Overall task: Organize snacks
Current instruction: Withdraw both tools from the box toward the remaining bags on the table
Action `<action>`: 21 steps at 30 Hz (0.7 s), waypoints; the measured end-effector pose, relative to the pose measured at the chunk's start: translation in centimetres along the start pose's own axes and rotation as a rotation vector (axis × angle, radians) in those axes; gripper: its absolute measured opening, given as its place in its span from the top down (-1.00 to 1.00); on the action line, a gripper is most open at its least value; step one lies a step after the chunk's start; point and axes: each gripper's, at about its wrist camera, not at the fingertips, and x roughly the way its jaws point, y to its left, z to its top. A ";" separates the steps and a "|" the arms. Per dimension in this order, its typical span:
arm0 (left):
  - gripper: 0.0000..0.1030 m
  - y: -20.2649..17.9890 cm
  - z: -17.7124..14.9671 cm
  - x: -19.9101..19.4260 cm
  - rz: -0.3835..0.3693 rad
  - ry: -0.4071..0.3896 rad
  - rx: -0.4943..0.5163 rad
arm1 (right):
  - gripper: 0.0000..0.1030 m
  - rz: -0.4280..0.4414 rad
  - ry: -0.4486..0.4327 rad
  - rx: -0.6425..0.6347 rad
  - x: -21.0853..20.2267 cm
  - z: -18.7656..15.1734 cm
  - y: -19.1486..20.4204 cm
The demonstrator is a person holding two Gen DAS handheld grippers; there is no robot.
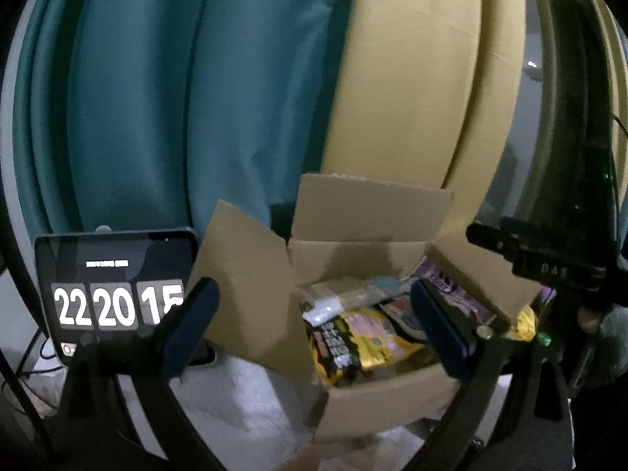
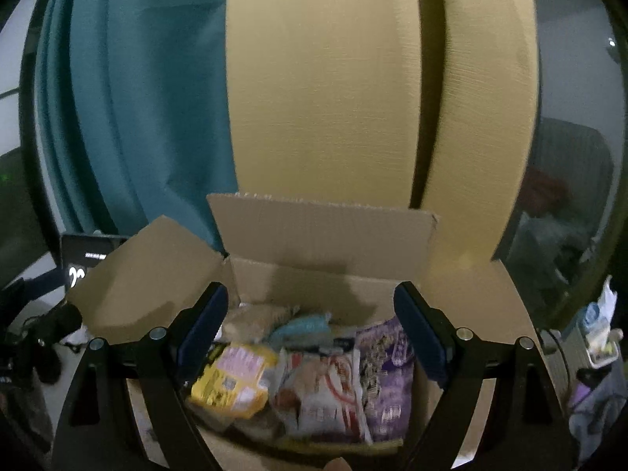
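Note:
An open cardboard box point(image 2: 314, 274) with raised flaps holds several snack packets. Among them are a yellow packet point(image 2: 231, 380), a white and red packet point(image 2: 325, 388), a purple packet point(image 2: 386, 376) and a pale blue one point(image 2: 302, 325). My right gripper point(image 2: 312, 333) hovers above the packets, open, with nothing between its fingers. My left gripper point(image 1: 318, 325) is open too, to the left of the box point(image 1: 384, 396) and pointing at its left flap point(image 1: 251, 290). From there I see the yellow packet point(image 1: 373, 337) and the purple one point(image 1: 451, 290). The right gripper's black body point(image 1: 537, 263) shows over the box's right side.
A tablet showing a flip clock point(image 1: 114, 290) stands left of the box. Behind hang a teal curtain point(image 1: 137, 98) and a tall cardboard sheet point(image 2: 325, 98). The box rests on a white surface point(image 1: 235, 404). Clutter lies at the far right point(image 2: 596, 333).

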 end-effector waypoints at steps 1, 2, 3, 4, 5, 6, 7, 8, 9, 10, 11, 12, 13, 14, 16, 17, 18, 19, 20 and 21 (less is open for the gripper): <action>-0.92 -0.2 -0.1 -0.3 -0.003 0.000 0.003 | -0.72 -0.001 0.001 0.001 -0.5 -0.4 0.1; -0.92 -0.4 -0.2 -0.9 -0.006 -0.001 0.007 | -0.72 -0.002 0.002 0.003 -1.0 -0.7 0.2; -0.92 -0.8 -0.4 -1.5 -0.011 -0.003 0.012 | -0.72 -0.005 0.002 0.005 -1.6 -1.0 0.2; -0.92 -1.0 -0.5 -1.9 -0.014 -0.004 0.015 | -0.72 -0.008 0.002 0.008 -2.2 -1.4 0.2; -0.92 -1.2 -0.6 -2.2 -0.016 -0.006 0.017 | -0.72 -0.010 0.002 0.011 -2.7 -1.6 0.2; -0.92 -1.4 -0.8 -2.8 -0.020 -0.006 0.020 | -0.72 -0.013 0.002 0.013 -3.4 -2.0 0.2; -0.92 -1.5 -0.9 -2.9 -0.021 -0.006 0.019 | -0.72 -0.016 0.002 0.014 -3.9 -2.3 0.3; -0.92 -1.6 -1.1 -3.3 -0.023 -0.005 0.018 | -0.72 -0.017 0.003 0.016 -4.3 -2.6 0.3; -0.92 -1.7 -1.3 -3.8 -0.024 -0.003 0.017 | -0.72 -0.016 0.003 0.017 -4.9 -2.9 0.4; -0.92 -1.7 -1.6 -4.1 -0.026 0.000 0.015 | -0.72 -0.017 0.003 0.016 -5.3 -3.3 0.6; -0.92 -1.8 -2.0 -4.4 -0.027 0.004 0.013 | -0.72 -0.018 0.006 0.015 -5.9 -3.7 0.8; -0.92 -1.8 -2.3 -4.7 -0.028 0.007 0.013 | -0.72 -0.017 0.007 0.015 -6.3 -4.1 0.9; -0.92 -1.8 -2.6 -4.8 -0.027 0.009 0.012 | -0.72 -0.017 0.010 0.016 -6.7 -4.5 1.1; -0.92 -1.8 -3.0 -5.1 -0.026 0.013 0.011 | -0.72 -0.016 0.014 0.016 -7.1 -5.0 1.3; -0.92 -1.7 -3.7 -5.7 -0.025 0.022 0.008 | -0.72 -0.012 0.024 0.017 -7.5 -5.7 1.7; -0.92 -1.6 -4.1 -5.8 -0.024 0.027 0.005 | -0.72 -0.009 0.030 0.018 -7.7 -6.1 1.9; -0.92 -1.4 -4.6 -6.1 -0.024 0.034 0.002 | -0.72 -0.006 0.036 0.022 -7.8 -6.5 2.1; -0.92 -1.3 -4.9 -6.3 -0.024 0.037 0.001 | -0.72 -0.002 0.042 0.023 -7.9 -6.9 2.4; -0.92 -1.2 -5.3 -6.4 -0.023 0.041 -0.001 | -0.72 0.001 0.048 0.023 -8.0 -7.4 2.7; -0.92 -1.0 -5.7 -6.7 -0.022 0.046 -0.003 | -0.72 0.004 0.054 0.025 -8.1 -7.8 3.0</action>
